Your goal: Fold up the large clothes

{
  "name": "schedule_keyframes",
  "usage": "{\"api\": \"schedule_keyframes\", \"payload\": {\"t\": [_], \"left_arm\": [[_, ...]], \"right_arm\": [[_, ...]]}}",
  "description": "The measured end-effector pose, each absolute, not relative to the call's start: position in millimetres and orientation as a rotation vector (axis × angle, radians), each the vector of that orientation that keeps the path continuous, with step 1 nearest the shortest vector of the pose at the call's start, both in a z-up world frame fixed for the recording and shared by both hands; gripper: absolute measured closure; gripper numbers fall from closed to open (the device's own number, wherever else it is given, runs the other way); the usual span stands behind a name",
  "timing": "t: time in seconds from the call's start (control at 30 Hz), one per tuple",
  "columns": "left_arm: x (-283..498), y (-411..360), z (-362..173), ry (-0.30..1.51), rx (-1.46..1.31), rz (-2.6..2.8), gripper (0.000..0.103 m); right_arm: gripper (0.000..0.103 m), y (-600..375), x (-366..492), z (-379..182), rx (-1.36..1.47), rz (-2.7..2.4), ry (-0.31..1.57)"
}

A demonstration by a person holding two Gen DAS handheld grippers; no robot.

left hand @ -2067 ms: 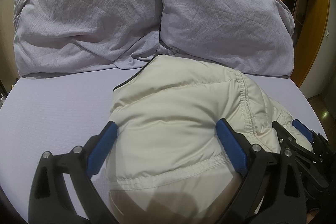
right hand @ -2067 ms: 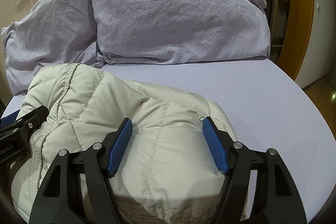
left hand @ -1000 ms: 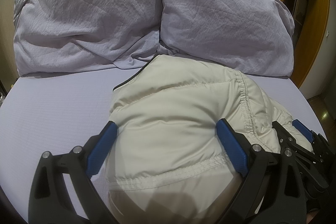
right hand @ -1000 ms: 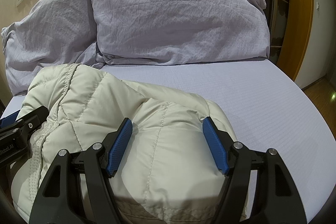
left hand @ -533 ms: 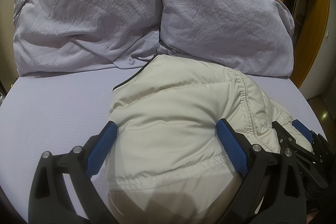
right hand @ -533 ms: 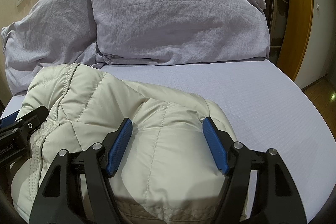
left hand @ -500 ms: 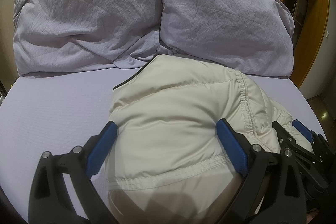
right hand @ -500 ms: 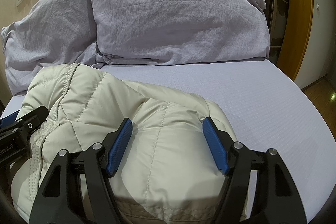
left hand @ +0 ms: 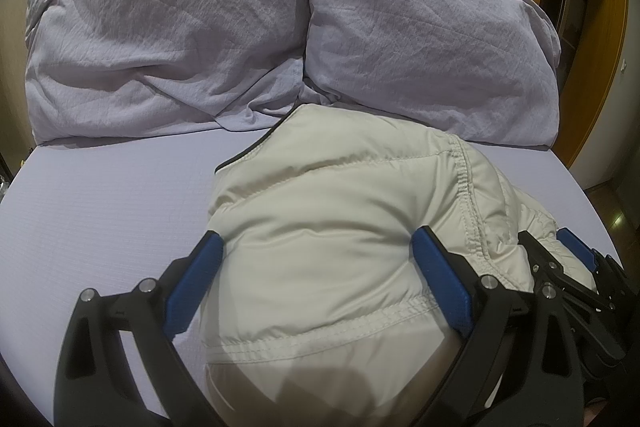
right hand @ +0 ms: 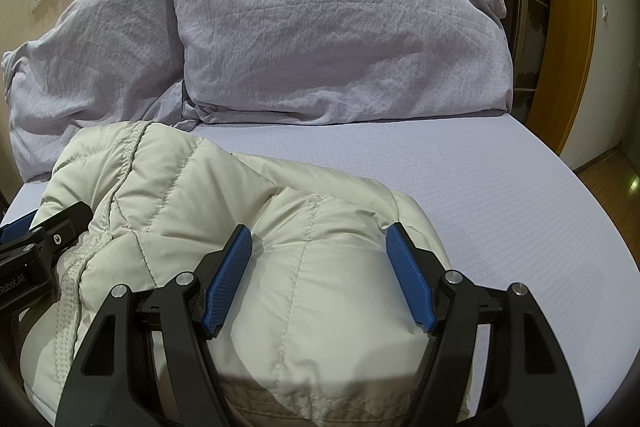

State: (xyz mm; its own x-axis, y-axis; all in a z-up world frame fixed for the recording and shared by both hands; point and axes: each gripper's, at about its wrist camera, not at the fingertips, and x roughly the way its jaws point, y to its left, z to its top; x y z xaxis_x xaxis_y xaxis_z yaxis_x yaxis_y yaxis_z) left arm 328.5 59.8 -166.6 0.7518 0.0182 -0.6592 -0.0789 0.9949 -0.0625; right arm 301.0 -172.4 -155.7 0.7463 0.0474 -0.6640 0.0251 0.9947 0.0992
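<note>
A cream puffer jacket (left hand: 332,227) lies bundled on the lilac bed sheet (left hand: 100,203); it also shows in the right wrist view (right hand: 224,211). My left gripper (left hand: 316,251) is open, its blue-padded fingers straddling the jacket's left part. My right gripper (right hand: 318,243) is open too, its fingers on either side of the jacket's right bulge. The right gripper shows at the lower right of the left wrist view (left hand: 576,267). The left gripper shows at the left edge of the right wrist view (right hand: 36,239). The two stand side by side.
Two lilac pillows (left hand: 168,39) (left hand: 420,39) lean against the beige wall at the head of the bed. A wooden door frame (right hand: 568,27) stands at the right, beyond the bed edge (right hand: 580,195). Bare sheet lies left and right of the jacket.
</note>
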Motion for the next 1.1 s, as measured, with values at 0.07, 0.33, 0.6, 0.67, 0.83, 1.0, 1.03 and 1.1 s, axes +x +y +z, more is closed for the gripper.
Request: {"api": "schedule_keyframes", "payload": {"t": [0.07,0.33,0.6,0.67,0.83,1.0,1.03,1.1], "left_arm": [[328.6,59.7,-167.0,0.718,-0.088,0.053,0.008],[328.3,59.8,-166.3,0.718,-0.088,0.054,0.008],[330.1,67.8,-157.8,0.753,-0.116,0.047,0.008],[329.6,71.5,-150.5,0.75,-0.135,0.051,0.008],[336.3,68.3,-128.7,0.731,-0.148,0.033,0.008],[345.7,57.6,-132.3,0.757,-0.095,0.034,0.008],[346.2,57.7,-135.9,0.767,-0.095,0.031,0.008],[344.5,57.8,-139.8,0.761,-0.096,0.023,0.007]], "right_arm": [[0.031,-172.4,300.3,-155.7,0.104,0.012,0.728],[0.031,-172.6,299.9,-155.5,0.104,0.013,0.729],[0.031,-180.8,306.4,-134.3,0.129,0.024,0.784],[0.031,-187.8,306.3,-122.9,0.156,0.015,0.751],[0.031,-192.2,319.2,-111.9,0.162,0.004,0.741],[0.031,-184.1,320.1,-124.6,0.118,0.001,0.779],[0.031,-182.9,318.5,-129.7,0.111,-0.002,0.785],[0.031,-184.3,315.6,-133.7,0.117,-0.005,0.781]]}}
